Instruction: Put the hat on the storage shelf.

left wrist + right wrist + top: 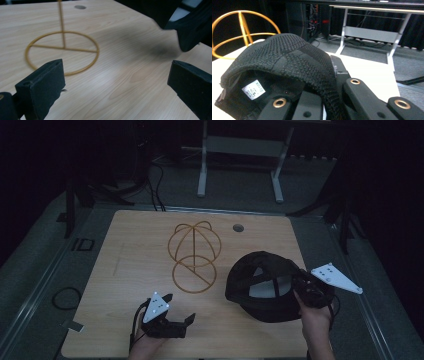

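Observation:
A black mesh cap (260,287) is held up at the table's right side, its open underside toward the camera. My right gripper (301,284) is shut on the cap's right edge. In the right gripper view the jaws (327,85) pinch the cap's knitted band (287,62), and a white label shows inside. A gold wire hat stand (193,255) stands at the table's middle, with a ring base and a domed top. My left gripper (179,308) stands open near the front edge, holding nothing. In the left gripper view its jaws (115,82) are wide apart before the stand's ring base (62,51).
The wooden table (130,270) has a round cable hole (238,227) at the back. Behind it stands a white table frame (240,150) on a dark floor, with cables (65,297) lying to the left. Bare wood lies left of the stand.

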`<state>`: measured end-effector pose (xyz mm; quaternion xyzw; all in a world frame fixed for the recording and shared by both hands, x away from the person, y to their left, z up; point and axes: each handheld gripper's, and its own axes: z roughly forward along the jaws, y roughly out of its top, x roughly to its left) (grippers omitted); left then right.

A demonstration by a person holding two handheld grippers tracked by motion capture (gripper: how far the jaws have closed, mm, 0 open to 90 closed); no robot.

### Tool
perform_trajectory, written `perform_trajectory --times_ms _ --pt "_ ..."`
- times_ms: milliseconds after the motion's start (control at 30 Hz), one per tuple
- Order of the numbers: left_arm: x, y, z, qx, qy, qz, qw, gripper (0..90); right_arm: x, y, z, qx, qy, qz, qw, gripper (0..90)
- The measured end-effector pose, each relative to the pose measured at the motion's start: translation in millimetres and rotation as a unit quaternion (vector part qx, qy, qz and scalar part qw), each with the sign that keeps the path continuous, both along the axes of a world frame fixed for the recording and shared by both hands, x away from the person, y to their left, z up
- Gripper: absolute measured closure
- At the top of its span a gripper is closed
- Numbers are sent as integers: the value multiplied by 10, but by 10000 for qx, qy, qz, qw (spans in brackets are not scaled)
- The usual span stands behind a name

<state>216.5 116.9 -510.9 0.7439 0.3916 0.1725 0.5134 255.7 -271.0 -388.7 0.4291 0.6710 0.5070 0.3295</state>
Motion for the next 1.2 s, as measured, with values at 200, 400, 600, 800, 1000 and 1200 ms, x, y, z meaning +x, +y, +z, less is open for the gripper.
perform_trajectory --times_ms 200,400,600,800,1000,1200 --pt "73 -188 113 -149 114 -417 9990 17 -36 101 -80 -3 62 199 9998 885" --pt "107 -364 195 -183 20 -566 9982 44 -70 197 -83 41 71 418 9991 885" --pt "162 -484 237 -353 72 -747 9966 104 -119 298 -46 39 10 621 9981 885" --pt "227 -488 350 -638 68 -899 9939 253 -165 374 -30 123 6 864 9962 885" --pt "253 -456 382 -717 -80 -488 9962 464 -208 417 -30 36 -39 954 9954 884" --pt "246 -435 426 -554 -334 -159 9978 840 -267 447 -76 -49 -2 1016 9948 884"
